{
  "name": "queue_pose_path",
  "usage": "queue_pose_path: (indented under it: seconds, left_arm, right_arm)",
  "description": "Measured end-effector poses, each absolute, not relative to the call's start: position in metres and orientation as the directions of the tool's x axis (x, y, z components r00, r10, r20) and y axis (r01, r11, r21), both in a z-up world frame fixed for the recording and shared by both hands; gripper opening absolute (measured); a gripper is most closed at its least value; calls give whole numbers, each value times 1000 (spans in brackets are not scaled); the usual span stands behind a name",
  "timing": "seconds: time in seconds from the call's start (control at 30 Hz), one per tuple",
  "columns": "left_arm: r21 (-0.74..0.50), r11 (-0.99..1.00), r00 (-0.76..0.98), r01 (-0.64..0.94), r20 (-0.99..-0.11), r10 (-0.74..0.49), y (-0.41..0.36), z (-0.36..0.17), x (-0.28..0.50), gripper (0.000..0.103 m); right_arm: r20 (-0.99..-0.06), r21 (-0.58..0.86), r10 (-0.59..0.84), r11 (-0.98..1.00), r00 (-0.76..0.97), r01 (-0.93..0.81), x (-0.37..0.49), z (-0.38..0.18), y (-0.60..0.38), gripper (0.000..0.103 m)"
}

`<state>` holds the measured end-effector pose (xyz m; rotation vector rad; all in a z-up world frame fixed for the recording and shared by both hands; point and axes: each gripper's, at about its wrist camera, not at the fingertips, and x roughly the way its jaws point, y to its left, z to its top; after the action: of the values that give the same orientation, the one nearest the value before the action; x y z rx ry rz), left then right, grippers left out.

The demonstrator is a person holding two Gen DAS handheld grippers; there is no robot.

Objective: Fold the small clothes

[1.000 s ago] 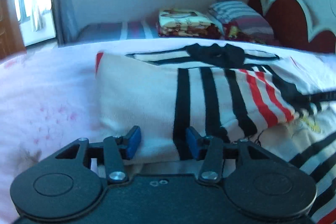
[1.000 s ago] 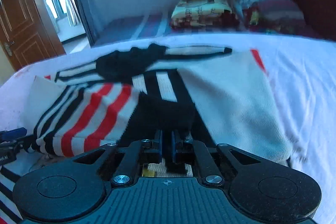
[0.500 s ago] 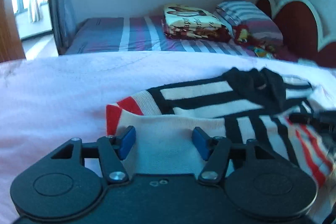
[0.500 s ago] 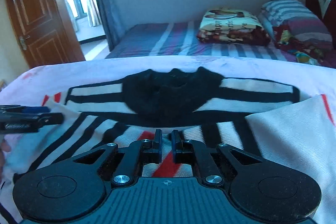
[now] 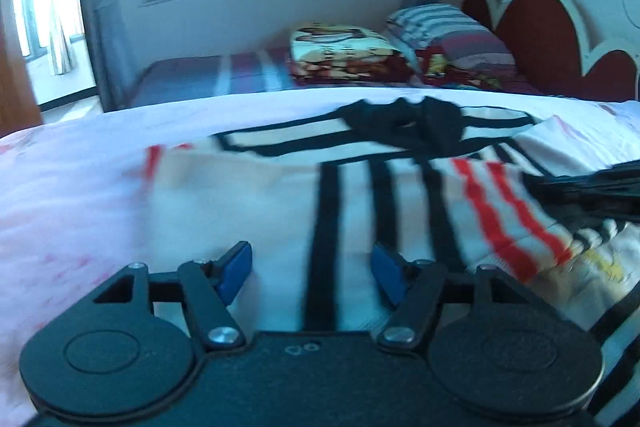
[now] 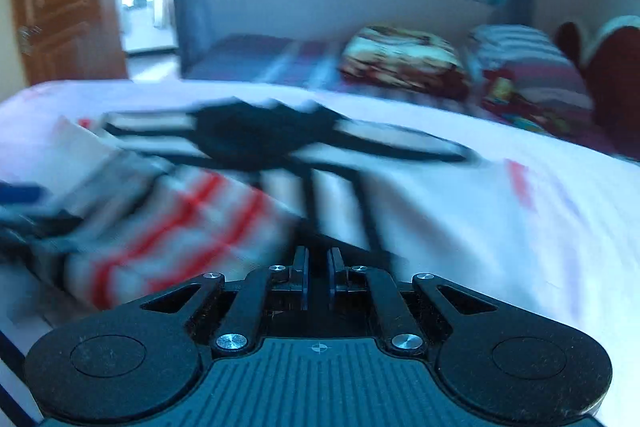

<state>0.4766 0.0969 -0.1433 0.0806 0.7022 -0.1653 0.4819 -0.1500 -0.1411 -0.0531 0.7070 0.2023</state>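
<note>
Cream knit fabric with black and red stripes, a small sweater (image 5: 360, 195), is spread on the pale pink bed sheet (image 5: 72, 195), its black collar at the far side. Compared with half a second ago, the left wrist view is again filled by the broad cream panel and its vertical black stripes, where only the red-edged hem corner and the horizontal bands were seen before; the camera has been drawn back over the folded part. In the right wrist view the scene has been swung leftwards and is heavily blurred, and the red-striped sleeve now lies to the left of the tool instead of under it.

The left tool (image 5: 312, 275) is held with its blue pads (image 5: 236, 269) wide apart, the cream panel lying between and just beyond them; whether the cloth is touched cannot be told. The right tool (image 6: 318, 273) is seen with its fingers nearly together, a narrow gap left between them; dark fabric of the sweater (image 6: 256, 139) lies just ahead of the tips, but whether any cloth is pinched cannot be told through the blur.
</note>
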Motion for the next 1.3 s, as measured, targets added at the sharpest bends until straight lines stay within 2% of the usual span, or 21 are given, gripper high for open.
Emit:
queue_pose_path:
  seconds: [0.07, 0.13, 0.2, 0.23, 0.3, 0.4, 0.5, 0.63, 0.83, 0.97, 1.07, 1.3]
  left_arm:
    - [34, 985, 749, 172, -654, -108, 96, -142, 477, 66]
    - [37, 988, 754, 152, -651, -92, 88, -133, 478, 59]
    - [29, 986, 765, 167, -635, -111, 76, -127, 475, 61]
    - [46, 984, 759, 173, -643, -104, 68, -128, 473, 62]
    - [83, 982, 734, 168, -675, -69, 57, -139, 474, 65]
    - [55, 993, 731, 101, -681, -36, 59, -139, 472, 67]
    - [98, 992, 735, 75, -678, 11, 54, -139, 465, 68]
    - [64, 998, 729, 12, -684, 35, 56, -140, 461, 69]
    - [150, 989, 712, -13, -693, 114, 48, -139, 467, 86]
    - [199, 980, 702, 13, -700, 133, 44, -130, 464, 84]
    - [244, 969, 710, 43, -690, 142, 39, -124, 449, 79]
    - [230, 972, 716, 49, -687, 127, 44, -121, 406, 79]
  right_arm:
    - [-654, 63, 187, 979, 733, -194, 479, -142, -165, 6]
    - [-641, 92, 196, 980, 743, -179, 478, -134, -170, 7]
    - [-587, 108, 241, 969, 773, -220, 469, -126, -169, 6]
    - [-594, 102, 254, 965, 763, -242, 469, -129, -167, 6]
    - [-666, 89, 245, 964, 704, -251, 475, -148, -166, 6]
    - [-666, 87, 263, 957, 698, -277, 477, -145, -170, 6]
    - [-664, 71, 274, 949, 696, -307, 476, -147, -171, 7]
    - [-656, 80, 292, 944, 696, -320, 465, -150, -173, 7]
    - [-674, 57, 309, 928, 671, -369, 467, -149, -169, 7]
    - [-689, 72, 309, 929, 656, -362, 461, -138, -176, 8]
    - [-656, 75, 309, 935, 689, -348, 437, -130, -186, 8]
    - [-634, 72, 316, 933, 706, -352, 392, -117, -184, 8]
